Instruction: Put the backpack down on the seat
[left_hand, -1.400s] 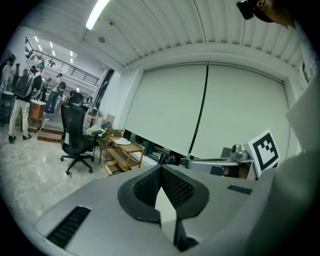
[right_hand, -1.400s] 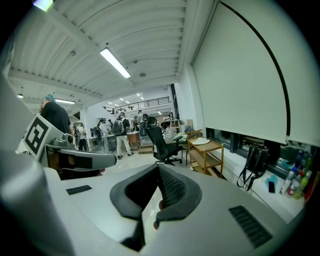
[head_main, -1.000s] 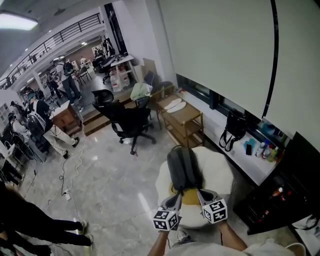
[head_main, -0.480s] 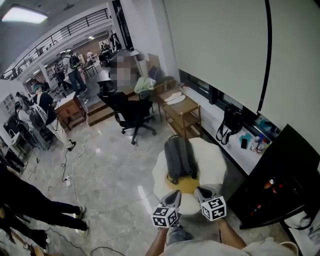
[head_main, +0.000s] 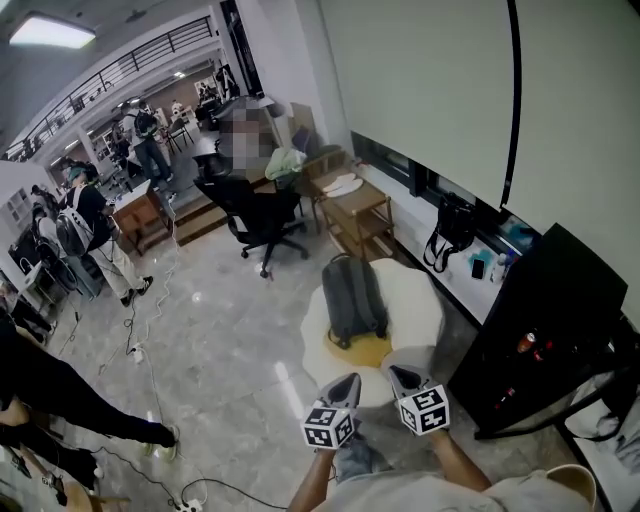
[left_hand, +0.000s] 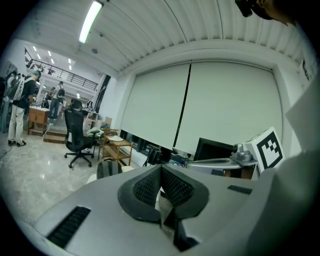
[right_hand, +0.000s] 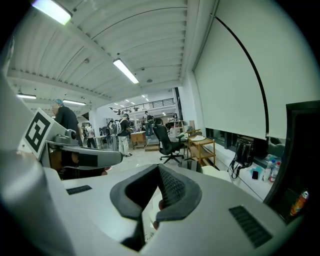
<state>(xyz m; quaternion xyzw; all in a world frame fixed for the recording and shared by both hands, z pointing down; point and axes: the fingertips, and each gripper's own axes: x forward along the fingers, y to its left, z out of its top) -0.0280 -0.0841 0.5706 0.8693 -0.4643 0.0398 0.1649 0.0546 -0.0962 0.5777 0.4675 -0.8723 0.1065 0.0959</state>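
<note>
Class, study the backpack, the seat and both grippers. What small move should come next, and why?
Probably none beyond lowering both grippers to rest. The backpack lies flat on the white seat, and the left gripper and right gripper hang short of the seat, jaws together and empty. The set-down looks done, so reaching in again would likely only disturb it.

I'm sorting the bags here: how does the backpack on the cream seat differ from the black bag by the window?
Colour: the backpack is grey, while the black bag is much darker.
Pose: the backpack lies flat on the cream seat. The black bag stands upright on the white ledge, with its handles hanging over the edge.
Shared: both rest unheld.
</note>
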